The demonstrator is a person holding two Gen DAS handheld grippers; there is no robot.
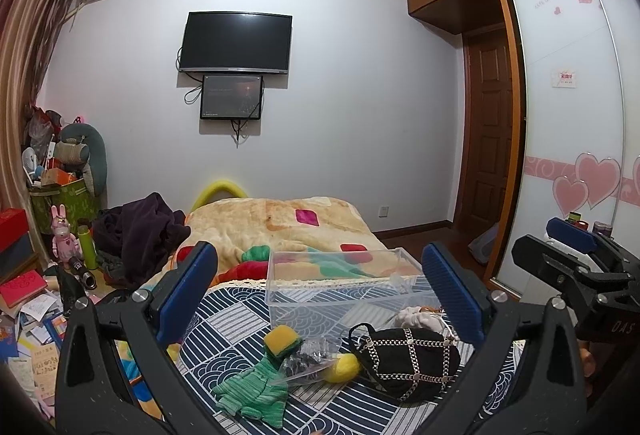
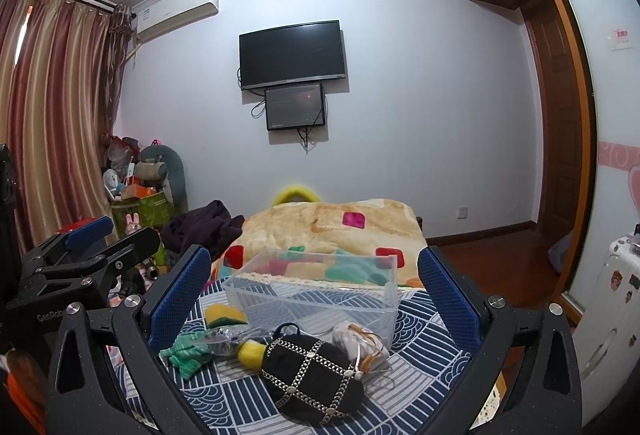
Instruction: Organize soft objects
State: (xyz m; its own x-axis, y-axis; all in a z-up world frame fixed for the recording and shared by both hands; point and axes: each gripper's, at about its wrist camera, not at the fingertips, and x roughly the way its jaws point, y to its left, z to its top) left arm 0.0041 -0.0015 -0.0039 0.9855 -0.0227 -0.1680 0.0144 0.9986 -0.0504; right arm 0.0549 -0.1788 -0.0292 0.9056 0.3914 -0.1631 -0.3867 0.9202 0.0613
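Several soft objects lie on the blue-and-white patterned bed cover: a black bag with chain lattice (image 1: 406, 359) (image 2: 310, 375), a yellow-green sponge (image 1: 282, 342) (image 2: 224, 315), a green knitted cloth (image 1: 252, 387) (image 2: 184, 353), a yellow ball (image 1: 346, 367) (image 2: 249, 350), a clear plastic packet (image 1: 308, 355) (image 2: 222, 339) and a white pouch (image 1: 418, 317) (image 2: 358, 345). An empty clear plastic bin (image 1: 340, 287) (image 2: 316, 287) stands just behind them. My left gripper (image 1: 320, 291) is open and empty above the items. My right gripper (image 2: 314, 295) is open and empty too.
A beige blanket with coloured patches (image 1: 280, 231) covers the far bed. Dark clothes (image 1: 140, 231) lie at its left. Cluttered boxes and toys (image 1: 60, 195) fill the left floor. A wardrobe with heart decals (image 1: 580, 115) and a suitcase (image 2: 612, 315) stand on the right.
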